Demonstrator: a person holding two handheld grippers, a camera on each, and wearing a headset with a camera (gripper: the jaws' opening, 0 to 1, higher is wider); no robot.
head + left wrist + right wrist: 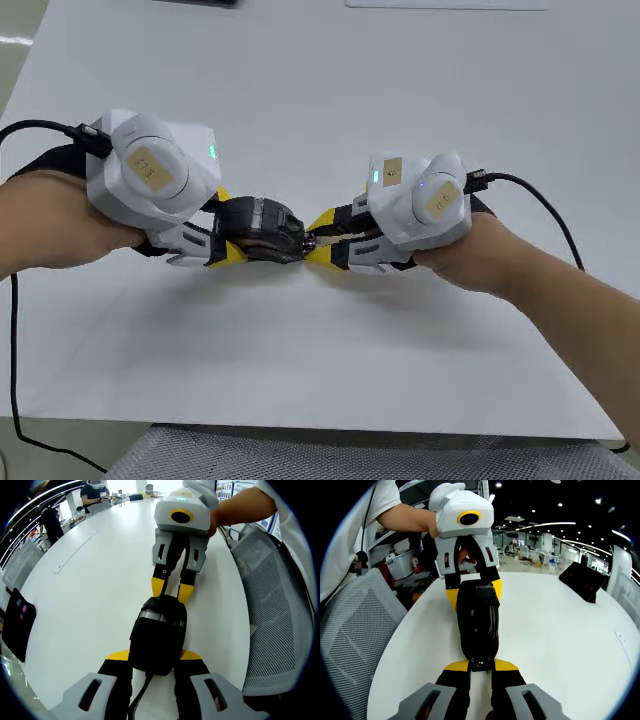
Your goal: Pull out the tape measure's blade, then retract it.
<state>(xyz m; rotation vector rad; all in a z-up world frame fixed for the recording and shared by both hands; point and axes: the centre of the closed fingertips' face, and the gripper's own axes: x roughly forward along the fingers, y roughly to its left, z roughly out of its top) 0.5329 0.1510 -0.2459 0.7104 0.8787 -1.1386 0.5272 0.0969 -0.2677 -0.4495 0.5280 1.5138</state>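
Hidden parts first. In the head view the white gripper housings cover most of both hands, and the jaws show as little more than yellow tips. The back of the tape measure (260, 228) is buried between the left gripper (225, 225) jaws. The blade itself is hard to make out: only a thin pale sliver shows between the right gripper (320, 240) jaws, so how far it is out cannot be told.

Left gripper (154, 656) view: the jaws are clamped on the sides of the black tape measure (159, 630), one yellow tip on each flank. The bottom of the case is cut off by the jaws.

Right gripper (481, 666) view: the jaws are almost together and seem to pinch the hook (481, 663) at the case's mouth. The contact is small and dark, so this is a fair guess only.

Tape measure (477, 615) position: it is at the centre of the white table (320, 90), held between the two tools. In the head view the left gripper is at 9 o'clock of it and the right gripper at 3 o'clock, tips facing each other. In the left gripper view the right gripper (172, 587) is at 12 o'clock of the case, touching its front end.

A mesh chair (355, 630) sits at 9 o'clock in the right gripper view, partly cut off.
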